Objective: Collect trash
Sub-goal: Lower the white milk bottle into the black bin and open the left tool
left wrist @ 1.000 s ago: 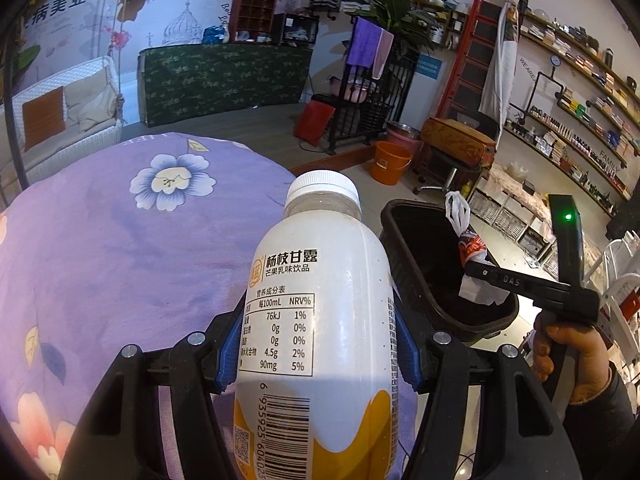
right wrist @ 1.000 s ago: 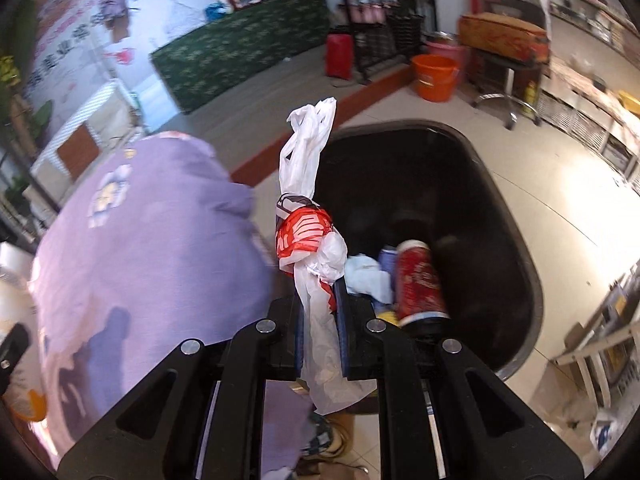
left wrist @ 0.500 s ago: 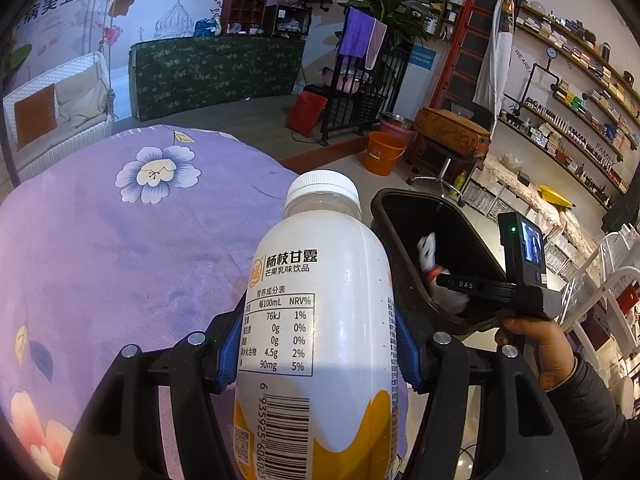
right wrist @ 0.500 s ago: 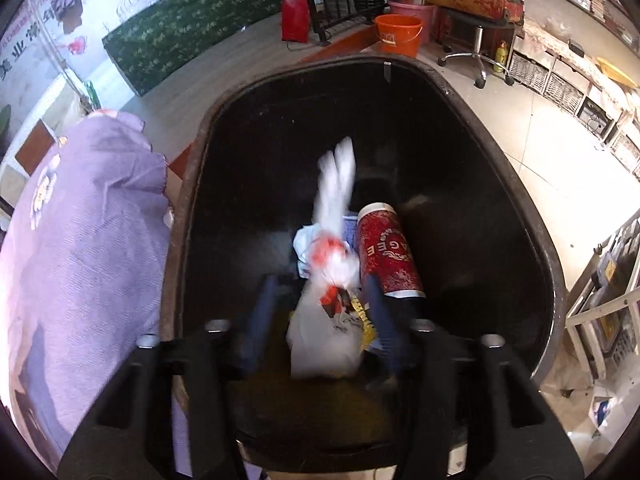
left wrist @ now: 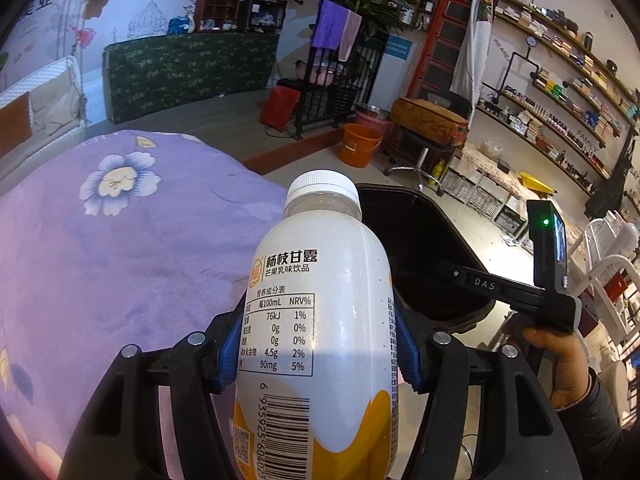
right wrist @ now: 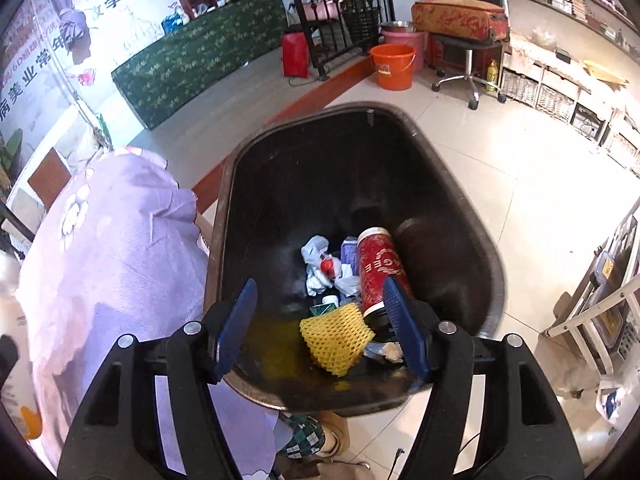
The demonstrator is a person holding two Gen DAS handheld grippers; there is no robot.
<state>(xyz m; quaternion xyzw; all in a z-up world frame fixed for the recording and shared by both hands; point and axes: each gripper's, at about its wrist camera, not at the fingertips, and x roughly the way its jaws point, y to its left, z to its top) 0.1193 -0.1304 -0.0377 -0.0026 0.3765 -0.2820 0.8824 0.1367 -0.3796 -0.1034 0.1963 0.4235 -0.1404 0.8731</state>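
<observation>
My left gripper (left wrist: 318, 350) is shut on a white and yellow drink bottle (left wrist: 320, 328), held upright above the purple flowered tablecloth (left wrist: 120, 240). Beside the table stands a black trash bin (right wrist: 452, 200). My right gripper (right wrist: 320, 320) hangs over the bin's near rim, its jaws opening with nothing between the blue pads. Inside the bin lie a white plastic bag with red print (right wrist: 320, 266), a red can (right wrist: 380, 268) and a yellow foam net (right wrist: 336, 336). In the left wrist view the right gripper's body (left wrist: 520, 284) reaches over the bin (left wrist: 420, 248), held by a hand (left wrist: 560, 360).
An orange bucket (right wrist: 394, 66) and a chrome-legged stool (right wrist: 468, 60) stand on the tiled floor beyond the bin. Shelves (left wrist: 560, 92) line the right wall. A white rack (right wrist: 600, 308) stands right of the bin. The tablecloth (right wrist: 112, 260) hangs down left of the bin.
My right gripper has opened and let go of the white plastic bag, which dropped into the bin. The left gripper with the bottle has shifted towards the bin.
</observation>
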